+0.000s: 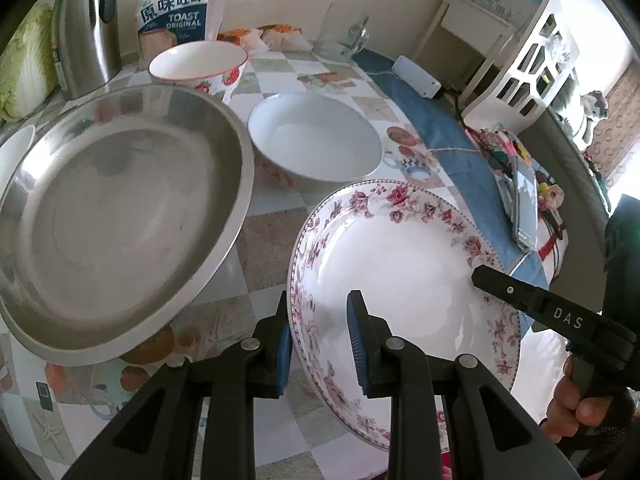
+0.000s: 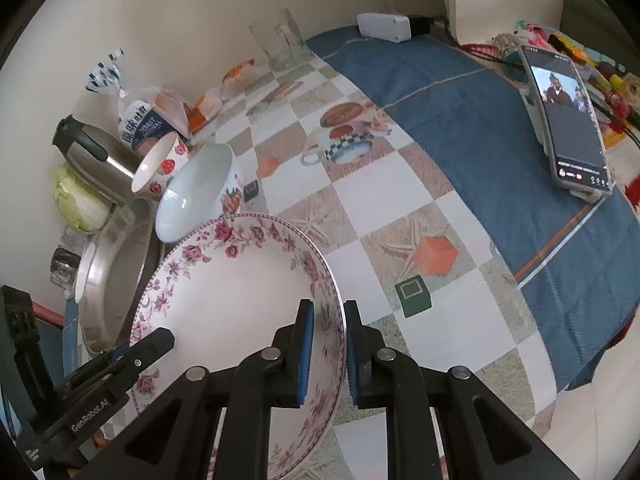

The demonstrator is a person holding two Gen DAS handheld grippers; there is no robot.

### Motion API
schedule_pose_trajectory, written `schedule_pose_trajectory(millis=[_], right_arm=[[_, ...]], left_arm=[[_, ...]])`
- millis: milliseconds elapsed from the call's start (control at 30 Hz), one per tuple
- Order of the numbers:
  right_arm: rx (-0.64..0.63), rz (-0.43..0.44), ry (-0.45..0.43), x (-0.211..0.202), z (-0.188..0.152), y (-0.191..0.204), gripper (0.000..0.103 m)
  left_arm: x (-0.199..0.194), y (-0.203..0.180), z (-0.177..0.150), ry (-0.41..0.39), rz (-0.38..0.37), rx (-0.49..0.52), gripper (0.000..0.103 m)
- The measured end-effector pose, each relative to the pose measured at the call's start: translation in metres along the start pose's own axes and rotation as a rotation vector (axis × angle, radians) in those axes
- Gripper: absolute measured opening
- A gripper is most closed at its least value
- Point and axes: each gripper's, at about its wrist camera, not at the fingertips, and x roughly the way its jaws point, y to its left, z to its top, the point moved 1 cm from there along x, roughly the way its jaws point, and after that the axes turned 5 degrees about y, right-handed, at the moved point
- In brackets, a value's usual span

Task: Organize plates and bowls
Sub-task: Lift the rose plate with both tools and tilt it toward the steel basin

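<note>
A floral-rimmed white plate (image 1: 404, 280) is held tilted above the table by both grippers. My left gripper (image 1: 320, 320) straddles its left rim, jaws around the rim with some gap. My right gripper (image 2: 328, 348) is shut on the plate's (image 2: 240, 300) right rim; it also shows in the left wrist view (image 1: 520, 296). A steel plate (image 1: 116, 216) lies to the left. A white bowl (image 1: 316, 140) and a smaller fruit-patterned bowl (image 1: 200, 64) stand behind.
A kettle (image 1: 86, 28), cabbage (image 1: 24, 68), toast bag (image 1: 174, 16) and glasses (image 1: 340, 36) line the wall. A phone on a stand (image 2: 568, 120) sits on the blue cloth (image 2: 460, 92) at right. A white rack (image 1: 520, 56) stands far right.
</note>
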Motion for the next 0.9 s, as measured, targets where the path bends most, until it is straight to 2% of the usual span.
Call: schedule_pose_trajectory(millis=[200, 400, 733, 900], right_arm=[[0.005, 0.026, -0.047, -0.013, 0.003, 0.007, 0.016], [-0.035, 0.044, -0.082, -0.025, 0.01, 0.031, 0.016], [-0.094, 0.073, -0.099, -0.029, 0.042, 0.079, 0.016], [-0.118, 0.079, -0.098, -0.021, 0.059, 0.103, 0.016]], left_arm=[[-0.021, 0.002, 0.008, -0.048, -0.025, 0.009, 0.027], [-0.045, 0.012, 0.02, -0.105, -0.025, 0.009, 0.027], [-0.071, 0.042, 0.05, -0.159, -0.007, -0.013, 0.027], [-0.074, 0.066, 0.065, -0.178, -0.01, -0.06, 0.027]])
